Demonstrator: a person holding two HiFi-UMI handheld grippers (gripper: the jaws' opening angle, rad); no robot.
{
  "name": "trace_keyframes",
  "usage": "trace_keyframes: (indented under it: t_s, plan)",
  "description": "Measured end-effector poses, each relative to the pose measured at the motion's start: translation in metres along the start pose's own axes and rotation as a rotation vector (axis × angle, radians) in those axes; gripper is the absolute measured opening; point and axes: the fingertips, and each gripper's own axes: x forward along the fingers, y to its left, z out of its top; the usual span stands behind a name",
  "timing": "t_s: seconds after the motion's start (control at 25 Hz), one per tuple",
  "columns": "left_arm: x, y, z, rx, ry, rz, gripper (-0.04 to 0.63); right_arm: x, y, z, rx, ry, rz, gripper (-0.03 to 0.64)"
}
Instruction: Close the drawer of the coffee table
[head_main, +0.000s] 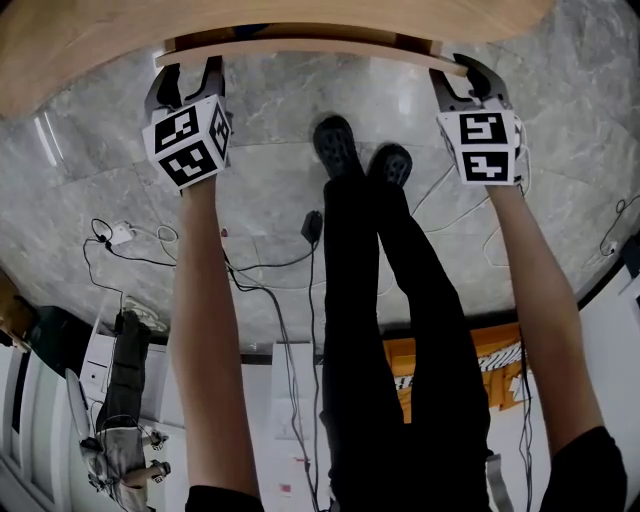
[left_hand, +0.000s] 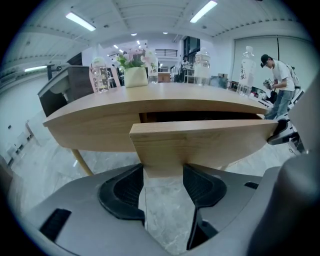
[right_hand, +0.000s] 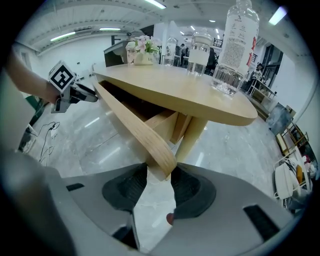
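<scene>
Wooden drawer front (left_hand: 200, 142) stands part open, jutting from under the worktop (left_hand: 150, 102) at 12 o'clock in the head view. Judged rigid and fairly light, with a smooth, curved face. It is best held at both ends of its lower edge and pushed evenly, or it may jam. Left tongs (left_hand: 164, 176) are set wide and clenched on the panel's lower edge. Right tongs (right_hand: 159, 175) likewise clamp the drawer front's right end, pads on wood.
</scene>
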Motion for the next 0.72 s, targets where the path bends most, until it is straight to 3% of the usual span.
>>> trace_keyframes:
  t_s: [0.72]
  plan:
    - [0.031, 0.011, 0.027, 0.008, -0.008, -0.002, 0.256, 0.024, -0.024, 0.027, 0.019, -0.019, -0.033, 0.147]
